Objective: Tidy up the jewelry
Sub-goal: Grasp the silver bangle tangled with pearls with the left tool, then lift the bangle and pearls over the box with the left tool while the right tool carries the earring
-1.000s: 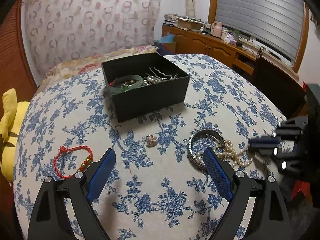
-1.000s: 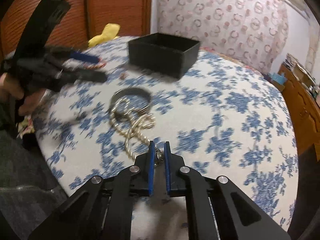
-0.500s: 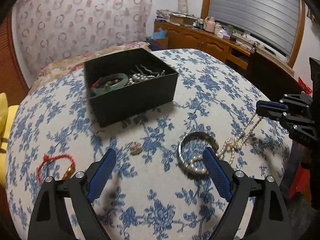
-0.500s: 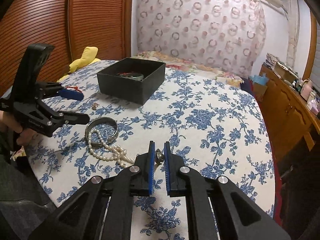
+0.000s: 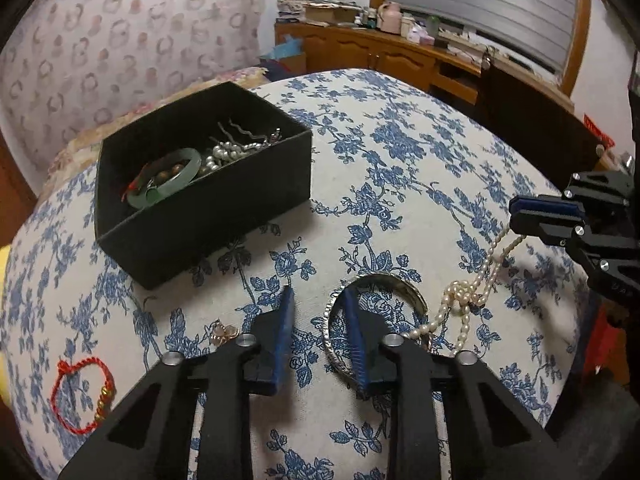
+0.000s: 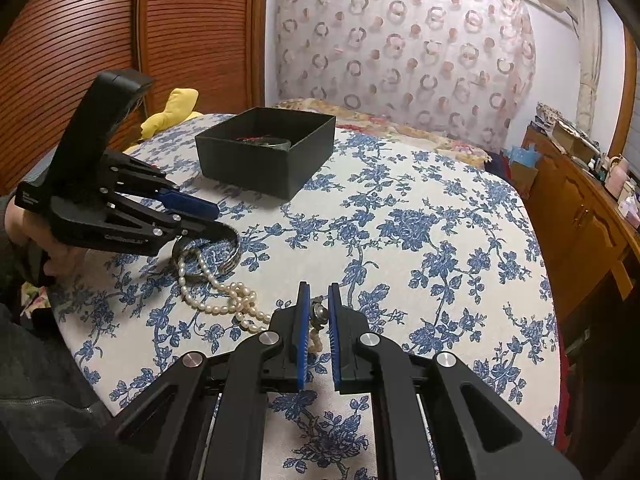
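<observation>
1. Tangle comes first among the risks. The necklace (image 6: 224,288) runs from the right tongs (image 6: 318,286) across the table (image 5: 400,160), and its far end lies over the rim of the bangle (image 5: 412,292) and into the ring. Lifting either piece could drag the other along or off the table edge, which is close.
2. Left tongs (image 5: 320,300) are closing, with the bangle's near rim between the pads: one pad is inside the ring and the other is outside. The outer pad is not yet on the metal. A thin, hard, rounded rim gives little to bite on, so it could squirt out or flip up as the pads meet.
3. Right tongs are narrow and clamped on the necklace at its clasp (image 6: 318,314), with pearls hanging off below them. The strand is bunched into a knot partway along. A sharp pull from this end would likely tighten that knot, or strain the clasp.
4. Cloth on the table could get pinched together with the bangle, since the left pads come down steeply and low. Raising them then would tug the cloth and shift the loose pieces.
5. Loose pieces still out are a small charm (image 5: 222,330) just beside the left tongs and a red cord bracelet (image 5: 80,400) further off. The charm could be knocked by a sideways move.
6. Box (image 5: 208,220) sits well behind, open and already partly filled. Its goods leave less room, so a bangle dropped from high might bounce out.
</observation>
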A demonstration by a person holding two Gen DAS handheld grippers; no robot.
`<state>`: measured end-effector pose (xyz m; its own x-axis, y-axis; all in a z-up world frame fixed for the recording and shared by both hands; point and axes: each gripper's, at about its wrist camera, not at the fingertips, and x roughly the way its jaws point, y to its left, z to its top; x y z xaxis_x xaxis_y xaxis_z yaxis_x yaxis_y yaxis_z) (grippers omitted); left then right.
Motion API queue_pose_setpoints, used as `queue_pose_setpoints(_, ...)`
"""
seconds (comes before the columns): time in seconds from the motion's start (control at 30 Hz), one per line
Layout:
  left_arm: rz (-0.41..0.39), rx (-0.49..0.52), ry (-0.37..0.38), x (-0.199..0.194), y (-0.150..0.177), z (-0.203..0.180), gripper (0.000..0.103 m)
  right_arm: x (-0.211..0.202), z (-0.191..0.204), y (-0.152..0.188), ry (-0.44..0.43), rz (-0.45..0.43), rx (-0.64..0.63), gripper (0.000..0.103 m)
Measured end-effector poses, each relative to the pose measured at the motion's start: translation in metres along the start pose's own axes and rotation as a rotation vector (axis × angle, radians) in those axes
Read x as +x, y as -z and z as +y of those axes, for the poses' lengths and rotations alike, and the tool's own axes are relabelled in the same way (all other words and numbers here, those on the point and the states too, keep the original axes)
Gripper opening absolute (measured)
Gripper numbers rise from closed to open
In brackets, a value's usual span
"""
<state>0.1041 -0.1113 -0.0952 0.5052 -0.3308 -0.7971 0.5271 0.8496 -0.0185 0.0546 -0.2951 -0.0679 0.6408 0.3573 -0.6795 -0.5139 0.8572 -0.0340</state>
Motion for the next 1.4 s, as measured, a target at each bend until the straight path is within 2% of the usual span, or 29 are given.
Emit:
queue_pose_setpoints(0.03,0.003,0.007,0.002,0.000,0.000,-0.001,0.007,0.000,0.000,0.000,-0.001,0.000,0.002,0.010)
queue_pose_setpoints(0.1,0.006,0.022,-0.011,0.000,0.000,-0.002,0.004,0.001,-0.002,0.001,0.000,0.000,0.005,0.010)
queue_pose_setpoints(0.2,0.004,0.013,-0.016,-0.003,0.002,0.003,0.004,0.001,-0.004,0.003,0.002,0.002,0.008,0.010)
queue_pose_setpoints(0.5,-0.060,-0.030,-0.107,-0.027,-0.001,0.026,0.004,0.003,-0.009,0.003,0.035,0.008,0.010,0.010)
queue_pose_setpoints(0.7,-0.061,0.014,-0.160,-0.036,0.002,0.030,0.004,0.000,-0.018,-0.001,0.068,-0.009,0.033,0.010)
queue_pose_setpoints(1.0,0.004,0.067,-0.131,-0.033,0.023,0.029,0.004,-0.002,-0.032,-0.009,0.118,-0.067,0.094,0.010)
queue_pose_setpoints(1.2,-0.001,0.044,-0.123,-0.035,0.029,0.033,0.004,-0.001,-0.040,-0.013,0.147,-0.078,0.116,0.010)
queue_pose_setpoints(1.4,-0.036,-0.011,-0.129,-0.043,0.028,0.043,0.004,-0.006,-0.040,-0.019,0.132,-0.085,0.107,0.010)
